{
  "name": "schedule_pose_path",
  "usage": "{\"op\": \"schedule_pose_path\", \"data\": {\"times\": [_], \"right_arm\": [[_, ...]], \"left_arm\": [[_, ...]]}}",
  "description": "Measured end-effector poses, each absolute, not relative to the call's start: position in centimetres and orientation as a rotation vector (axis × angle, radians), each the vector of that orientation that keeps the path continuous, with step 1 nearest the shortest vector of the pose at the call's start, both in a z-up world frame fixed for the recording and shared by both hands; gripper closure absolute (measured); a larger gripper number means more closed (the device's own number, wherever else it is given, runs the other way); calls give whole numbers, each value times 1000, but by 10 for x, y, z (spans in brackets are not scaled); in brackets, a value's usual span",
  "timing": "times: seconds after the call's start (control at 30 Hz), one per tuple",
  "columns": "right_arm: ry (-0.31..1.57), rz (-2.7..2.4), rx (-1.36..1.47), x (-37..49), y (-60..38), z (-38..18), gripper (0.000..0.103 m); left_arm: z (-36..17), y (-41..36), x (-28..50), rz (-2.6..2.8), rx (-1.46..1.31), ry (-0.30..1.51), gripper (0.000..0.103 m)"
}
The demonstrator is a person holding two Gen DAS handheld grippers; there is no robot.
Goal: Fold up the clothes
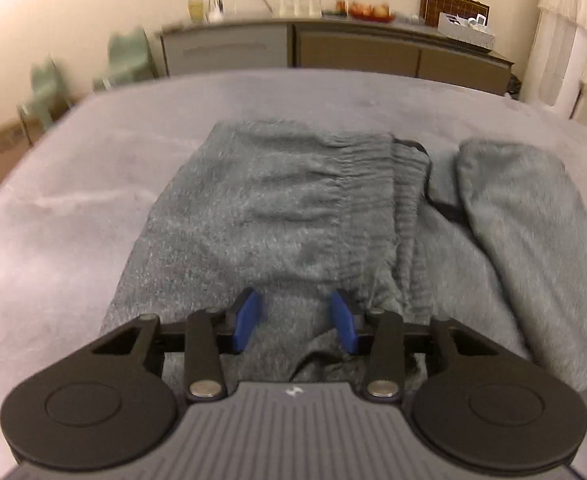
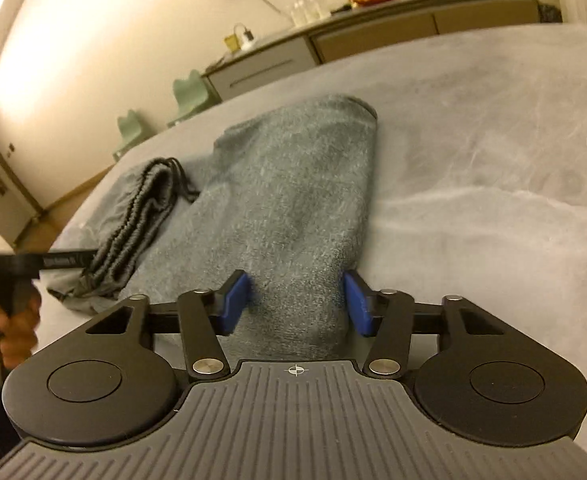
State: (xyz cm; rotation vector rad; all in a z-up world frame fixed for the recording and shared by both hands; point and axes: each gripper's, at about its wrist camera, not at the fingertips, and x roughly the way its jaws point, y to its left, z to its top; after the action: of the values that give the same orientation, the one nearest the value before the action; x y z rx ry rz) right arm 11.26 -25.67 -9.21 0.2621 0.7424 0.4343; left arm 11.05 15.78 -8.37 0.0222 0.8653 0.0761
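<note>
A person's hand (image 2: pixel 3 322) is showing at the far left of the right wrist view, gripping the handle of the other tool. The left gripper (image 1: pixel 295 316) is hovering low over the grey trousers (image 1: pixel 277 216), its blue fingers (image 1: pixel 247 320) spread apart with cloth lying between and under them; nothing is being pinched. Ahead of these fingers the ribbed waistband (image 1: pixel 373 184) is running away from the camera, a dark drawstring (image 1: pixel 429 184) is trailing just to its right, and a folded leg (image 1: pixel 533 240) is lying farther right again. All of it is resting on a pale grey bed (image 1: pixel 93 200).

The right gripper (image 2: pixel 297 304) is sitting at the near end of that leg (image 2: pixel 301 200), its fingers (image 2: pixel 235 304) released and straddling the cloth on both sides without closing on it. To the left of these fingers the bunched waistband (image 2: pixel 141 216) is lying in folds. A sideboard (image 1: pixel 333 48) with bottles is standing beyond the bed.
</note>
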Motion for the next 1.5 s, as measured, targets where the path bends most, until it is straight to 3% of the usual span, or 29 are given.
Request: {"op": "schedule_pose_path", "data": {"times": [0.1,0.13,0.2,0.27,0.33,0.4,0.47,0.53,0.67,0.7,0.73,0.77,0.87,0.93,1.0,1.03,1.07,1.23,1.37,1.5], "right_arm": [[705,405,218,107,-254,-89,70],[691,393,201,105,-254,-88,81],[664,371,168,100,-253,-85,84],[637,349,136,95,-252,-82,84],[625,333,105,92,-249,-82,83],[623,335,101,91,-249,-81,76],[632,335,130,88,-252,-78,47],[637,344,162,85,-256,-79,35],[642,366,124,79,-257,-89,40],[642,374,121,78,-258,-90,40],[638,376,122,78,-259,-90,40],[632,368,125,78,-260,-89,38],[617,347,134,79,-263,-87,22],[629,350,139,84,-260,-87,23],[637,353,136,88,-255,-87,48],[630,357,118,88,-250,-85,77],[623,360,100,88,-245,-83,81],[440,355,-51,64,-206,-41,95],[337,337,-208,55,-146,-15,97],[278,323,-384,57,-87,-10,98]], "left_arm": [[-72,136,112,-5,51,924,66],[-66,129,114,-15,94,938,66],[-41,106,110,21,182,854,64],[-14,82,106,61,270,760,40],[6,49,118,-39,263,727,25],[11,-3,138,-202,275,764,19],[-4,-65,165,-328,346,841,17],[-31,-121,189,-336,476,914,17],[-91,-177,207,-188,756,925,17],[-95,-179,205,-163,786,912,28],[-95,-172,203,-169,759,929,63],[-89,-165,203,-185,710,935,79],[-67,-143,206,-241,528,937,90],[-46,-123,210,-288,362,932,92],[-27,-92,211,-340,214,911,95],[-18,-76,211,-366,145,895,100],[-9,-62,210,-375,92,886,100],[30,58,186,-386,-157,761,99],[30,152,149,-323,-232,725,87],[4,222,112,-255,-319,727,86]]}}
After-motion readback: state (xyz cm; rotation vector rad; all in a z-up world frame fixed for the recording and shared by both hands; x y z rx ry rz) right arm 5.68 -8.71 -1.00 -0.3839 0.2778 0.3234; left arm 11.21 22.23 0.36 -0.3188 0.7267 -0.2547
